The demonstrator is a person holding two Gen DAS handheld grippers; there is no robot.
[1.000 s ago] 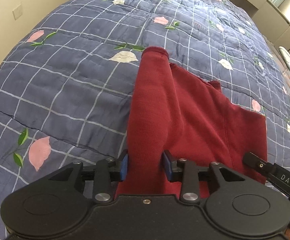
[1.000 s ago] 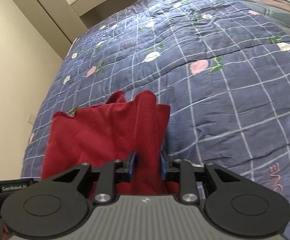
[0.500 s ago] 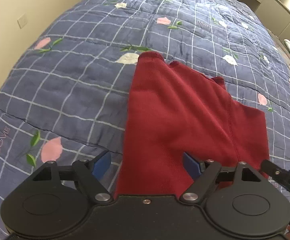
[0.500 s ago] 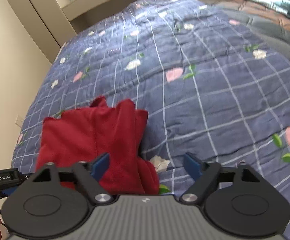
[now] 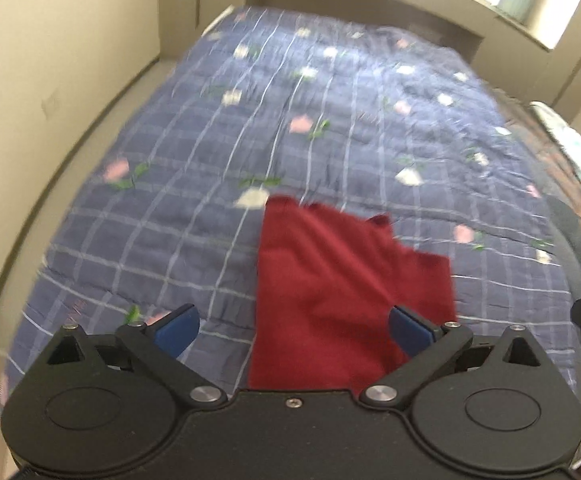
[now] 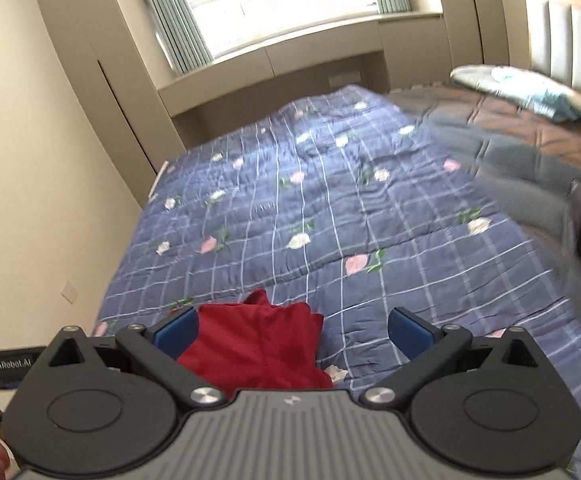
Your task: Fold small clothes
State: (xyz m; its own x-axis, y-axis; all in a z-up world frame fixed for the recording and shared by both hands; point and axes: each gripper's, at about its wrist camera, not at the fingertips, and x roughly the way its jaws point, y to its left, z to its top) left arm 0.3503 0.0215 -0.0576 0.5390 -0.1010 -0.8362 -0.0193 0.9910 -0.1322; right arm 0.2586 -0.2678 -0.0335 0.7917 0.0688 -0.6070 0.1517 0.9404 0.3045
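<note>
We hold our left gripper (image 5: 292,330) and right gripper (image 6: 292,330) raised, fingers spread wide, gripping nothing, above the red garment (image 5: 342,292) on the floral quilt (image 5: 250,128).

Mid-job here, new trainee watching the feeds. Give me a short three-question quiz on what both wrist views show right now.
1. True or false: the left gripper is clamped on the red garment.
2. What does the red garment lie on? A) a wooden floor B) the blue checked floral quilt C) a chair
3. Fill in: in the right wrist view, the right gripper has its jaws ____, and the garment shows toward its ____ finger.

Key
1. False: both blue pads stand wide apart, nothing held.
2. B
3. open; left
</note>
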